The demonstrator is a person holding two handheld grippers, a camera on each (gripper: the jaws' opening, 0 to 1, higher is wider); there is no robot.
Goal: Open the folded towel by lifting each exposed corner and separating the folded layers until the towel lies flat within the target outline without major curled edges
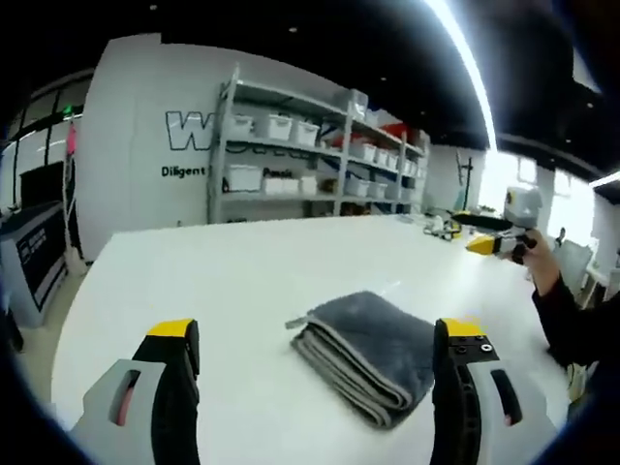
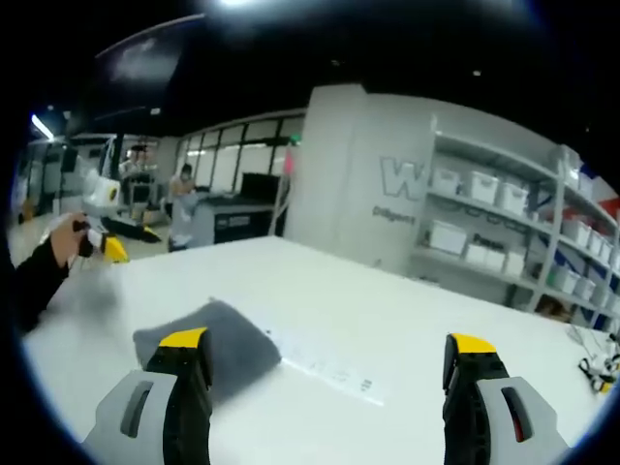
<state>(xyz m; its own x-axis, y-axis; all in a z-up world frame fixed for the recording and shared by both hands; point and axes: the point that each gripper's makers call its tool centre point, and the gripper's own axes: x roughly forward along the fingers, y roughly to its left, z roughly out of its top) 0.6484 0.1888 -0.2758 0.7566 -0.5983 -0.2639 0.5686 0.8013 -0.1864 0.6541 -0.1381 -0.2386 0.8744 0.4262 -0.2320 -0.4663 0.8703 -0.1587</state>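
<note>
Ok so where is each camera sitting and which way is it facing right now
Left gripper view: rides on the left gripper, facing across the white table at the folded grey towel and the shelves; its open jaws rise from the bottom, and the right gripper is held up in a hand.
Right gripper view: rides on the right gripper, facing over the table with the towel low left; the left gripper is in a hand.
Shared: table, towel, shelves.
</note>
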